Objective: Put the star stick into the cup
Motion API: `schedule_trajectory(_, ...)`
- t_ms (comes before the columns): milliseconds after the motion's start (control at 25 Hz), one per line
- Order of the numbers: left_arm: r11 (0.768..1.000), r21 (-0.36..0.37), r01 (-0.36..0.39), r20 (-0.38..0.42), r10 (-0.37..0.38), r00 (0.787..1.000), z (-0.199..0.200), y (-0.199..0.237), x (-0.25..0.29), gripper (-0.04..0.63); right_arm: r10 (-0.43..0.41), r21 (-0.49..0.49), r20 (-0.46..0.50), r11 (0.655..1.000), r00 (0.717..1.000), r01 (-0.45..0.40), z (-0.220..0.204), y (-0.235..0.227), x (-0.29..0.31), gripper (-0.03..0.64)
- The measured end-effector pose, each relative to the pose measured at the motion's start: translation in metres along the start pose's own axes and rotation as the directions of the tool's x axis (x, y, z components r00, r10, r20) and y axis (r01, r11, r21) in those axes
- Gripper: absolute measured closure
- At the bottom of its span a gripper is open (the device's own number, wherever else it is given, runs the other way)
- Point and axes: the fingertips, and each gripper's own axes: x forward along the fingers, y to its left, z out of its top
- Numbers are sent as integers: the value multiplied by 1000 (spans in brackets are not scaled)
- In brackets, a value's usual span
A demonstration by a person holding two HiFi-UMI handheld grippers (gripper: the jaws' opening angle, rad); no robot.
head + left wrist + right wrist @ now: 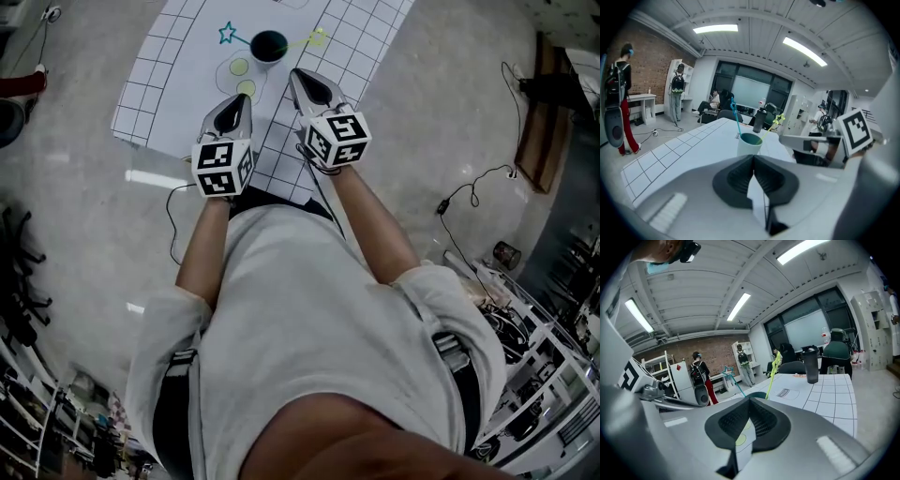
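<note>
A dark teal cup (269, 44) stands on the white grid mat (178, 66). Two star sticks stand in it: the blue star stick (228, 34) leans left and the yellow star stick (317, 37) leans right. My left gripper (242, 98) is shut and empty, nearer than the cup and to its left. My right gripper (298, 75) is also shut and empty, just right of the cup. From the left gripper view, the cup (750, 143) holds the blue stick (736, 117) and the yellow stick (776, 123) beyond my shut left gripper (753, 157). The right gripper view shows the yellow stick (772, 371) and blue star (728, 371) past my shut right gripper (750, 399).
Two yellow-green circles (240, 67) are printed on the mat before the cup. A black bottle (812, 364) stands at the table's far end. Cables (469, 192) lie on the floor to the right. People (621, 93) stand by a brick wall beyond the table.
</note>
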Motion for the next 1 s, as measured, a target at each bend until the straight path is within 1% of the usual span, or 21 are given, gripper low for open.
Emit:
schedule_trajectory(280,999,28,-41,129,37,991,22,-32,-24,594,17,-97,73,995,997,-10,22,22,-50,618)
schedule_trajectory(600,993,78,-93,244,72,967,45,-69,-62,594,-3,-147,168,989,986,29,52,30,-112,618)
schedule_trajectory(800,988,82,-127,279,100,955,47,-87,-85,594,0,-155,195,987,981,31,61,33,-134,618)
schedule_trajectory(1000,987,83,-137,291,107,951,46,-101,-96,594,2,-159,204,987,979,31,61,37,-150,618)
